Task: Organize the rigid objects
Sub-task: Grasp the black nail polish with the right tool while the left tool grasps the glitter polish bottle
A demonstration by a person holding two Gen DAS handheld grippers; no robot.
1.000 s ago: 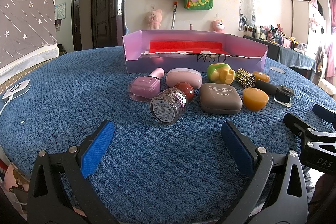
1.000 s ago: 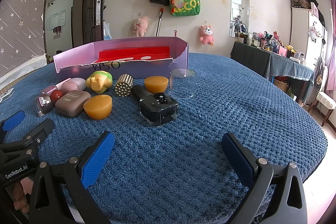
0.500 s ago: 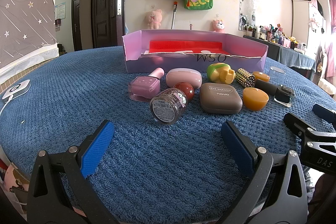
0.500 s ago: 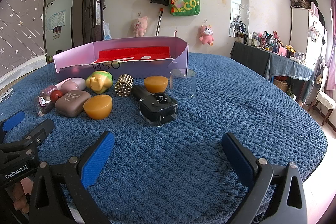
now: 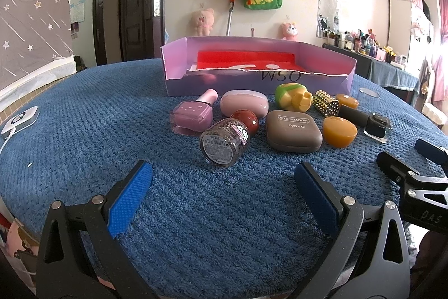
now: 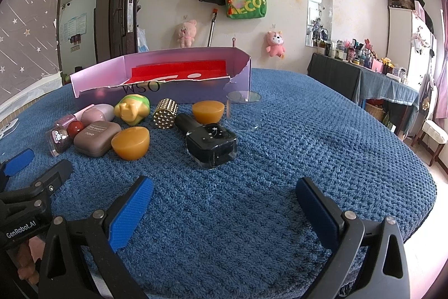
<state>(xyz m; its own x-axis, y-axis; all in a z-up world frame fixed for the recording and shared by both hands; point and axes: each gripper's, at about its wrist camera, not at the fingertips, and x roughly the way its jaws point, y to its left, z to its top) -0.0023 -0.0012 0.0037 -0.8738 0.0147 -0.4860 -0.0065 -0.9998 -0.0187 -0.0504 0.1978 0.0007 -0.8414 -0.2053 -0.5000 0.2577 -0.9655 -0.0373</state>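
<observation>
A cluster of small items lies on the blue towel in front of a purple box with a red lining. Among them are a glitter bottle, a pink polish bottle, a brown eye-shadow case, an orange half-sphere, a green-yellow toy, a studded gold cylinder, a black bottle and a clear cup. My left gripper stands open just short of the glitter bottle. Open too, my right gripper hovers near the black bottle.
The blue towel covers a round table whose edge drops off at the right. A white device with a cable lies at the far left. A cluttered side table stands against the right wall.
</observation>
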